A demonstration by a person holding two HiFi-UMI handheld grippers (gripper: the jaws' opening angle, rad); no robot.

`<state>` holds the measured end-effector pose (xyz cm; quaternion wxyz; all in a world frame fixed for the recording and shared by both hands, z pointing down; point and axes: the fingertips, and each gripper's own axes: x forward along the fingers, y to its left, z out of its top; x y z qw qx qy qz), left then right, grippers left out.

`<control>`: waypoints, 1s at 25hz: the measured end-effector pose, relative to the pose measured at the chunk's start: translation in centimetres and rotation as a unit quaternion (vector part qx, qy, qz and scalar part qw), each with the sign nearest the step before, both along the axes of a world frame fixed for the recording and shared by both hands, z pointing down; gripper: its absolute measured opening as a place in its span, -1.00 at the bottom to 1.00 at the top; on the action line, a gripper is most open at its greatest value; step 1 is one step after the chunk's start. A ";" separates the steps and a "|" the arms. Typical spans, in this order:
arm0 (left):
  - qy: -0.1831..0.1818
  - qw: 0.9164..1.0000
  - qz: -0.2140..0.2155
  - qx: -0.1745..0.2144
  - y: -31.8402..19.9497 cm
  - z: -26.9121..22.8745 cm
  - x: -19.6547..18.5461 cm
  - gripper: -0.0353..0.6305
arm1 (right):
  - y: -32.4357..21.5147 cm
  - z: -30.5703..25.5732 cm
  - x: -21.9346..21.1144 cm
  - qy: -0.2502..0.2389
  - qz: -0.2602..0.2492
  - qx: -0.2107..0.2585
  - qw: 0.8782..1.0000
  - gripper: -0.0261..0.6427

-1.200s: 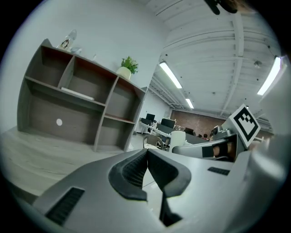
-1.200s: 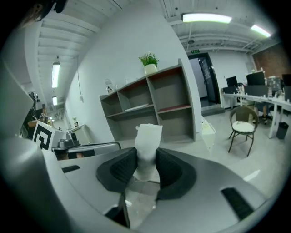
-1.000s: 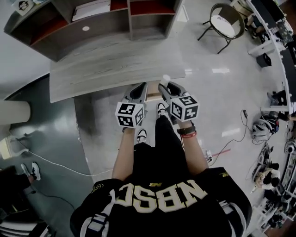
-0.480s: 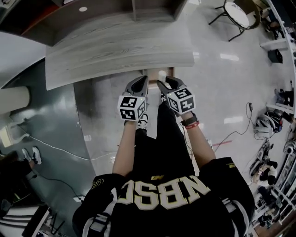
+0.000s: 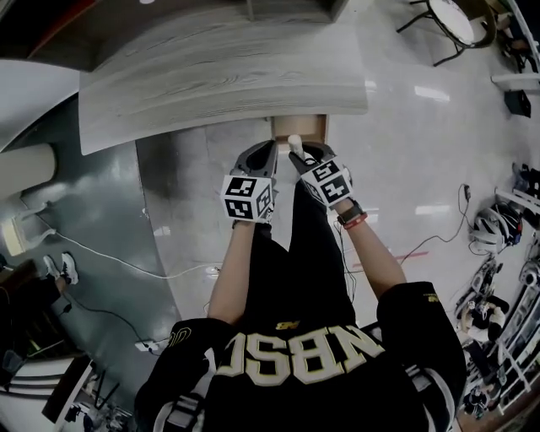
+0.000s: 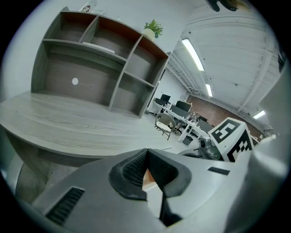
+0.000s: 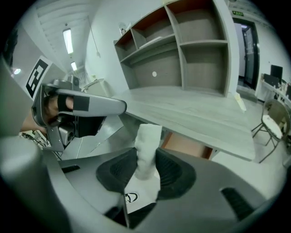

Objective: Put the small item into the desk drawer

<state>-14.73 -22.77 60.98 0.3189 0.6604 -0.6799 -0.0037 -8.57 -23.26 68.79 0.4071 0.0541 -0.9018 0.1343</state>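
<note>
My right gripper (image 5: 294, 155) is shut on a small white item (image 5: 294, 141), a soft upright roll that sticks up between the pads (image 7: 147, 150). In the head view it hangs at the front of the open desk drawer (image 5: 317, 127), whose brown inside (image 7: 188, 146) shows under the grey desk top (image 5: 219, 76). My left gripper (image 5: 271, 147) is just left of it, shut with nothing between its jaws (image 6: 146, 157). Both grippers are in front of the desk edge, above the person's legs.
A grey shelf unit (image 6: 91, 68) stands on the back of the desk (image 7: 195, 113). A round chair (image 5: 447, 18) is at the far right on the shiny floor. Cables and gear (image 5: 494, 228) lie along the right side. A curved dark floor area (image 5: 101, 219) is at the left.
Both grippers have come closer to the desk edge, and the white item now sits at the open drawer's front. The right gripper's hold on it is unchanged.
</note>
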 end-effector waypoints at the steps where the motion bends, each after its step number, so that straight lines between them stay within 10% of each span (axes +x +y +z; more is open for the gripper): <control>1: -0.002 1.000 0.002 -0.005 0.1 0.5 0.1 -0.85 | 0.0 0.7 0.0 0.006 -0.007 0.001 1.000 -0.53; 11: 0.006 0.999 0.014 -0.046 -0.2 5.7 1.1 -0.85 | -2.4 6.6 0.0 0.063 -0.106 0.073 0.990 -0.53; 20: 0.014 0.997 0.021 -0.069 0.0 9.1 1.0 -0.85 | -4.8 12.1 -0.3 0.130 -0.264 0.192 0.936 -0.53; 25: 0.019 0.996 0.021 -0.080 0.6 10.5 0.9 -0.85 | -3.7 15.3 -0.5 0.146 -0.313 0.180 0.921 -0.53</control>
